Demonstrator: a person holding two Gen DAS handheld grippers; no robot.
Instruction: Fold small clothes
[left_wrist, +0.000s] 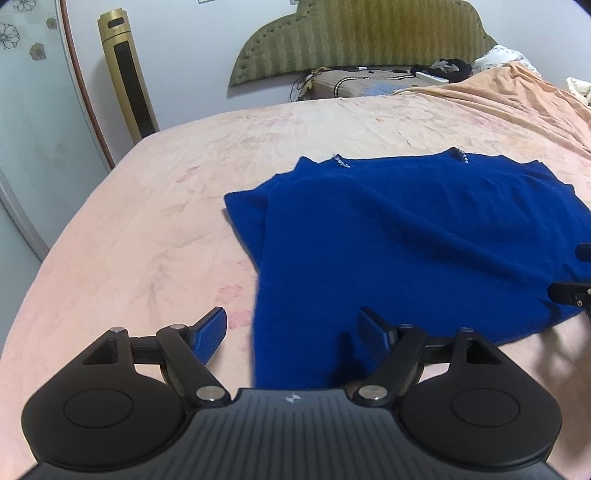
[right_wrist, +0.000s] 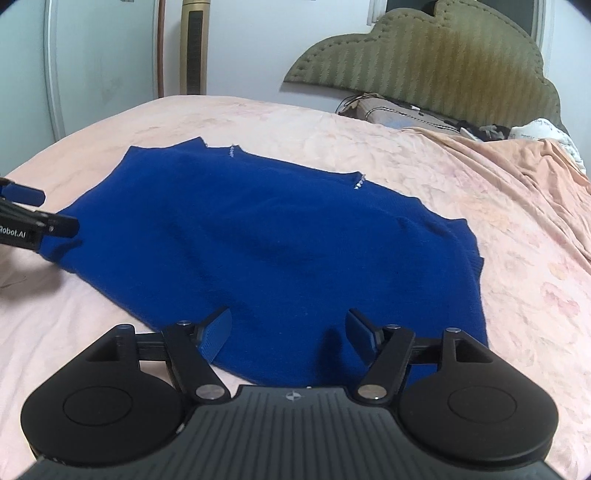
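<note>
Royal-blue knitted sweater (left_wrist: 406, 236) spread flat on pink floral bed (left_wrist: 147, 221), left claw (left_wrist: 291, 328) and right claw (right_wrist: 290, 328) both gaping, empty, over its near hem

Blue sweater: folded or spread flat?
Partly folded: blue sweater has its left edge doubled over on the bed; neckline still exposed, body spread.

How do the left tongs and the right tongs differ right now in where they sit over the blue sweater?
The left tongs straddle the blue sweater at its side edge, one finger over the pink bedsheet. The right tongs have both fingers over sweater fabric at the near hem. Both are open, gripping nothing.
</note>
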